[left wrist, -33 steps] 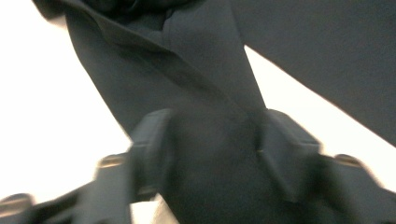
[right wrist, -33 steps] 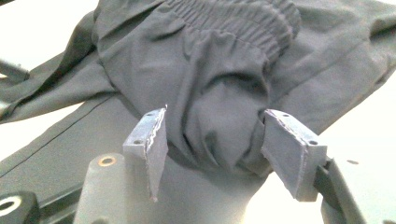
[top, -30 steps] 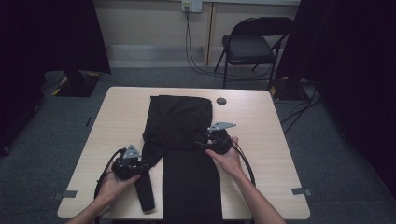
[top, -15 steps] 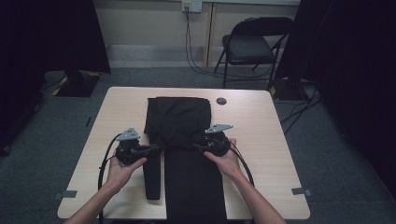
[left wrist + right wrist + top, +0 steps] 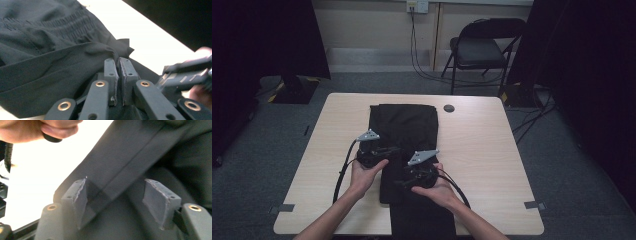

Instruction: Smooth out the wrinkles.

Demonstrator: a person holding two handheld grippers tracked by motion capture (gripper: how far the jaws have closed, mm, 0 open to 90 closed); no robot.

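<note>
Grey carpet surrounds one pale wooden table (image 5: 492, 165) at the centre of the high view, with one folding chair (image 5: 484, 47) against the back wall in the upper middle of the frame and one small dark round disc (image 5: 449, 108) on the tabletop near the far edge. One black garment (image 5: 404, 125) lies in a long strip down the middle of the table, its near end hanging over the bottom edge; bare wood stays open on both sides of it, wider at the right of the frame. Two hand-held grippers work over the cloth just below centre. The left gripper (image 5: 388, 149) has its jaws pinched tight on a fold of the garment (image 5: 50, 67), a peak of cloth standing up from between the pads. The right gripper (image 5: 400, 183) has its jaws spread, which have just been opening, with a folded band of cloth (image 5: 120, 170) lying between the pads and untouched by the right-hand one. Against the frame a second earlier, the left gripper has travelled from the lower left of the cloth up onto its middle, carrying the fold with it, while the right gripper has slid down and leftward across the strip.
</note>
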